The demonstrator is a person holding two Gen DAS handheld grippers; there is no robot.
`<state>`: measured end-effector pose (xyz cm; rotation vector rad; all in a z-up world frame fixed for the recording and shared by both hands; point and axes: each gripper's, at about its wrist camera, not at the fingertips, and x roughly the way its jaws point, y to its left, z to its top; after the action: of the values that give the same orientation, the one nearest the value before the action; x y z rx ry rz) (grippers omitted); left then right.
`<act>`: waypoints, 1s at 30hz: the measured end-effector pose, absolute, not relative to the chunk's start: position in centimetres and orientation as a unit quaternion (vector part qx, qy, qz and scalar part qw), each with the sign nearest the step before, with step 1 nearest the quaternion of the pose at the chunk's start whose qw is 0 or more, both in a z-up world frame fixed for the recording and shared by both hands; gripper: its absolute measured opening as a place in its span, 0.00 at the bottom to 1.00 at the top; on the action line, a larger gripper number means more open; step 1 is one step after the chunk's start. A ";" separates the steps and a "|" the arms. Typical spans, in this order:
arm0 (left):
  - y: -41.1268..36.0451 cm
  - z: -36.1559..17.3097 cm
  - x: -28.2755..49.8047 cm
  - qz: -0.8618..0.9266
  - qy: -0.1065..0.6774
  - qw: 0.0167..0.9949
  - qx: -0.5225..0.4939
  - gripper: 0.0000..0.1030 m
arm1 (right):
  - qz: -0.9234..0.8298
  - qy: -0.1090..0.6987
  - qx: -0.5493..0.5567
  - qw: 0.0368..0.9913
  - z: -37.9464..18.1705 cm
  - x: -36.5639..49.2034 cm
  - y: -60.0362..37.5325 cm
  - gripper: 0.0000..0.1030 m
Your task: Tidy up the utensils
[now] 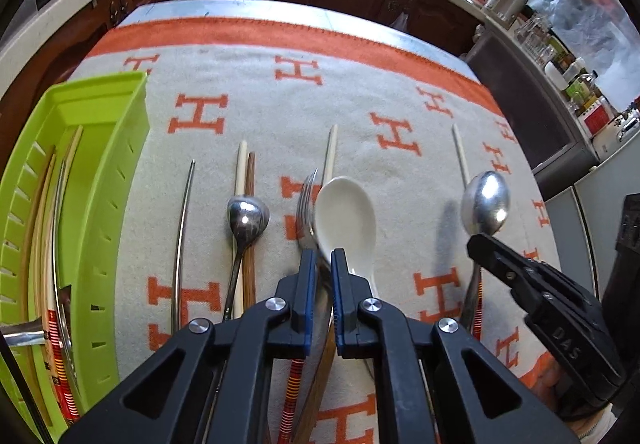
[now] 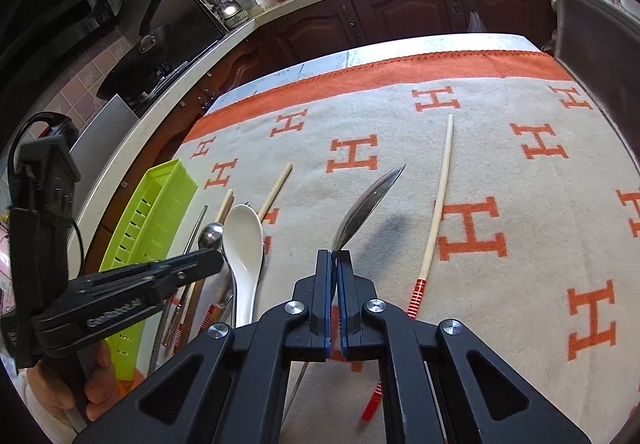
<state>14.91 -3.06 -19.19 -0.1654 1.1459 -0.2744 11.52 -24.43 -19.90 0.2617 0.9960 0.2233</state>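
Steel spoon (image 2: 370, 199) sits clamped between right gripper's (image 2: 335, 258) jaws.

Steel spoon (image 2: 370, 199) tilted up; white spoon (image 1: 347, 217) lies flat.

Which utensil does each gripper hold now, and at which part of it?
The right gripper is shut on the metal spoon, at the neck just below the bowl. The left gripper is shut on the fork, just below the tines.
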 end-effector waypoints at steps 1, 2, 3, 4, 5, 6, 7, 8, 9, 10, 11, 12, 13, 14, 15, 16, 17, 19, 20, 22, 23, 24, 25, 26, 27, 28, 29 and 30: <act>-3.1 -19.4 14.9 -0.129 0.546 0.824 -0.080 0.05 | 0.107 0.476 0.125 0.864 -19.9 11.4 -24.4 0.03; -3.1 -19.7 14.8 -0.130 0.550 0.821 -0.082 0.05 | 0.107 0.477 0.126 0.863 -19.8 11.3 -24.5 0.03; -3.1 -19.8 14.8 -0.130 0.553 0.819 -0.083 0.05 | 0.107 0.478 0.126 0.862 -19.8 11.2 -24.5 0.03; -3.1 -19.8 14.7 -0.130 0.553 0.818 -0.083 0.05 | 0.107 0.479 0.127 0.862 -19.8 11.1 -24.6 0.03; -3.1 -19.8 14.7 -0.130 0.553 0.819 -0.081 0.06 | 0.106 0.481 0.128 0.861 -19.9 11.0 -24.7 0.03; -3.1 -19.7 14.7 -0.129 0.553 0.819 -0.081 0.07 | 0.105 0.483 0.130 0.860 -20.0 11.0 -24.8 0.03; -3.2 -19.7 14.7 -0.128 0.552 0.820 -0.081 0.08 | 0.105 0.484 0.133 0.858 -20.0 11.0 -24.8 0.03; -3.2 -19.6 14.8 -0.128 0.552 0.820 -0.081 0.13 | 0.105 0.487 0.135 0.857 -20.1 11.0 -24.9 0.03; -3.3 -19.5 15.0 -0.128 0.550 0.822 -0.078 0.22 | 0.106 0.488 0.136 0.856 -20.2 11.0 -24.9 0.03; -3.4 -19.3 15.1 -0.130 0.546 0.825 -0.073 0.27 | 0.106 0.489 0.136 0.855 -20.3 11.0 -25.0 0.03; -3.4 -19.0 15.3 -0.131 0.540 0.829 -0.065 0.35 | 0.106 0.490 0.136 0.855 -20.4 11.0 -24.9 0.03; -3.6 -18.7 15.5 -0.132 0.530 0.836 -0.053 0.39 | 0.107 0.491 0.135 0.854 -20.5 10.9 -24.9 0.03; -3.7 -18.3 15.6 -0.131 0.519 0.844 -0.040 0.39 | 0.108 0.492 0.135 0.853 -20.5 10.9 -25.0 0.03; -3.9 -18.0 15.8 -0.132 0.508 0.851 -0.024 0.39 | 0.107 0.493 0.135 0.853 -20.6 10.8 -25.0 0.03; -4.2 -17.8 15.9 -0.133 0.496 0.858 -0.007 0.39 | 0.107 0.494 0.136 0.852 -20.7 10.8 -25.1 0.03; -4.4 -17.6 16.1 -0.136 0.485 0.864 0.009 0.39 | 0.106 0.495 0.136 0.851 -20.8 10.7 -25.1 0.03; -4.7 -17.6 16.3 -0.139 0.475 0.868 0.023 0.39 | 0.106 0.496 0.138 0.851 -20.9 10.7 -25.2 0.03; -5.0 -17.7 16.7 -0.149 0.469 0.870 0.039 0.37 | 0.104 0.498 0.139 0.850 -20.9 10.8 -25.4 0.03; -5.1 -17.9 16.8 -0.156 0.469 0.869 0.041 0.34 | 0.103 0.499 0.140 0.849 -21.0 10.7 -25.4 0.03; -5.3 -18.2 17.1 -0.172 0.472 0.864 0.041 0.29 | 0.102 0.499 0.142 0.848 -21.1 10.7 -25.6 0.03; -5.4 -18.3 17.1 -0.178 0.473 0.862 0.041 0.27 | 0.102 0.500 0.143 0.848 -21.1 10.7 -25.7 0.03; -5.5 -18.2 17.1 -0.187 0.471 0.861 0.042 0.27 | 0.101 0.500 0.144 0.848 -21.2 10.8 -25.8 0.03; -5.7 -18.2 17.1 -0.193 0.468 0.861 0.044 0.27 | 0.101 0.501 0.145 0.847 -21.3 10.8 -25.9 0.03; -6.0 -18.2 16.9 -0.198 0.466 0.861 0.048 0.27 | 0.100 0.501 0.146 0.847 -21.3 10.8 -26.0 0.03; -6.2 -18.1 16.9 -0.202 0.463 0.861 0.053 0.27 | 0.099 0.502 0.148 0.846 -21.4 10.8 -26.1 0.03; -6.5 -18.1 16.8 -0.207 0.461 0.861 0.056 0.27 | 0.099 0.503 0.149 0.846 -21.5 10.8 -26.2 0.03; -6.7 -18.1 16.7 -0.210 0.461 0.860 0.060 0.27 | 0.098 0.504 0.151 0.845 -21.6 10.8 -26.3 0.03; -6.9 -18.1 16.7 -0.213 0.461 0.859 0.063 0.27 | 0.097 0.504 0.153 0.844 -21.6 10.8 -26.4 0.03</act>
<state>16.74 -6.92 -18.10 0.1318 0.9689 -0.4478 10.82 -26.41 -21.60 0.3222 1.0644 0.2055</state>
